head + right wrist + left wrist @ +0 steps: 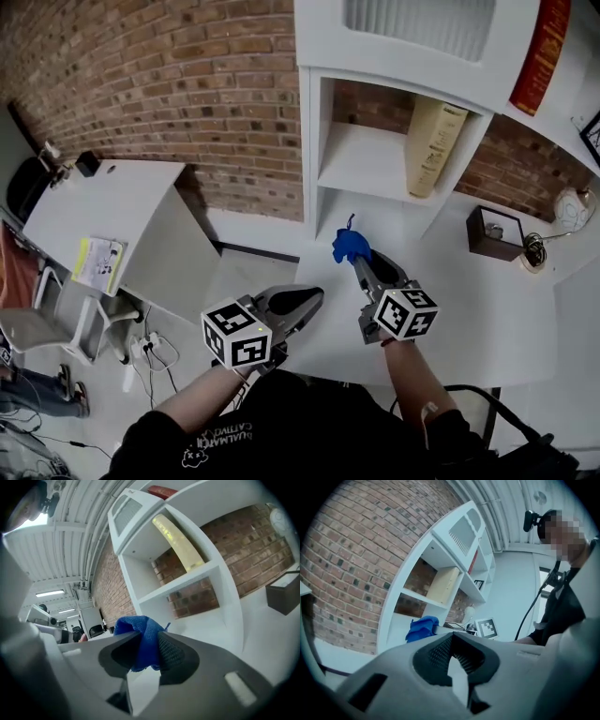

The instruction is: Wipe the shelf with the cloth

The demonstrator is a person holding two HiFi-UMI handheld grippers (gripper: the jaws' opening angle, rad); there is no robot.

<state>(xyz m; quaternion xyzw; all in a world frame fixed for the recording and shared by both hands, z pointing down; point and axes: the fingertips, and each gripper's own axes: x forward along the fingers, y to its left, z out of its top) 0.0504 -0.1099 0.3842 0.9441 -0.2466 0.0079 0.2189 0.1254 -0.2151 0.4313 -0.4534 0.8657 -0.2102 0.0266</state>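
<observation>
Right gripper (360,261): jaws clamped on blue cloth (348,245), held at the mouth of the white shelf's (361,169) lower bay. Left gripper (315,300): jaws together, empty, apart from cloth. 1 cream book (434,145) leans in the bay above.

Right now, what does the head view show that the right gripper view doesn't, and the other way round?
Head view only: the left gripper, and a pale desk with a yellow booklet on it. Right gripper view only: a close look at the right gripper, its jaws clamped on the blue cloth, plus ceiling lights. Both: the cloth, the white shelf, the leaning cream book, the brick wall and the dark box.
</observation>
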